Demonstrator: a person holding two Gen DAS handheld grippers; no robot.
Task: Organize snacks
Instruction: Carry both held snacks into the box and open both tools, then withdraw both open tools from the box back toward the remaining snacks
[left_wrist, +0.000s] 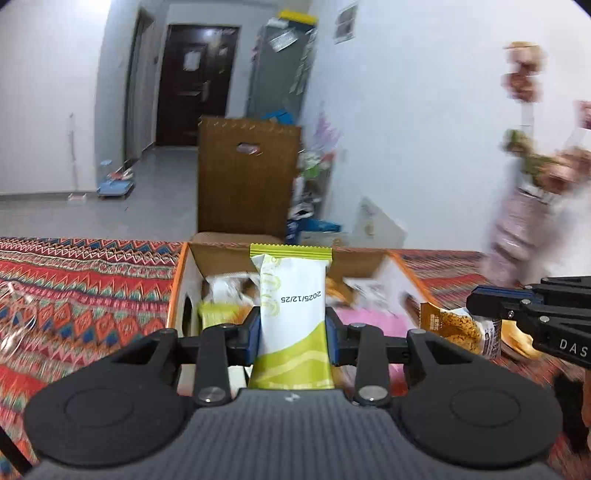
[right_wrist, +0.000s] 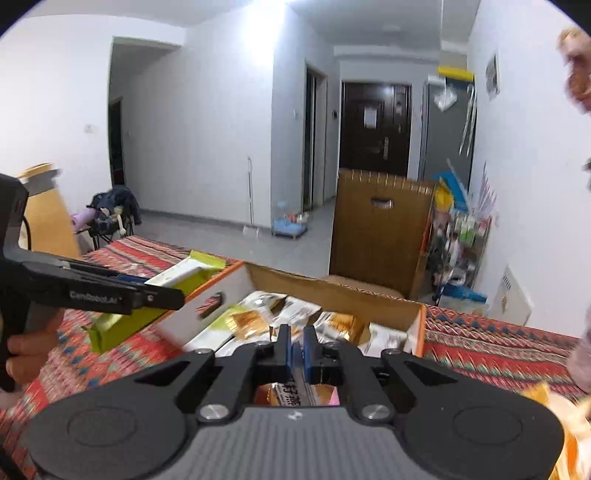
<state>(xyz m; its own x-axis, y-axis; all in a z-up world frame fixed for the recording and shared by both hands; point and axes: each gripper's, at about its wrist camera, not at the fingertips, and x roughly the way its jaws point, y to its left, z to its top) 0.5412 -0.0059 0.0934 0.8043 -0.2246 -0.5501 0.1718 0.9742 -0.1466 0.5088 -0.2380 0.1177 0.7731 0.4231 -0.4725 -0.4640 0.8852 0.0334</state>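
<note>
We're working over a red zigzag-patterned woven cloth (left_wrist: 85, 280) covering the surface. Our left gripper (left_wrist: 293, 332) is clenching a white-and-green foil snack bar (left_wrist: 291, 317), upright, just above the near edge of the open orange-edged cardboard snack box (left_wrist: 184, 280), w/ assorted packets lying inside. Right of the box, our right gripper (right_wrist: 297, 345) is pinching a thin gold-and-white snack sachet (left_wrist: 461, 326) by its edge, above the box's near side. Behind: grey tile floor, a tall brown cardboard carton (right_wrist: 380, 229), a dark brown door (right_wrist: 375, 125), white walls.
</note>
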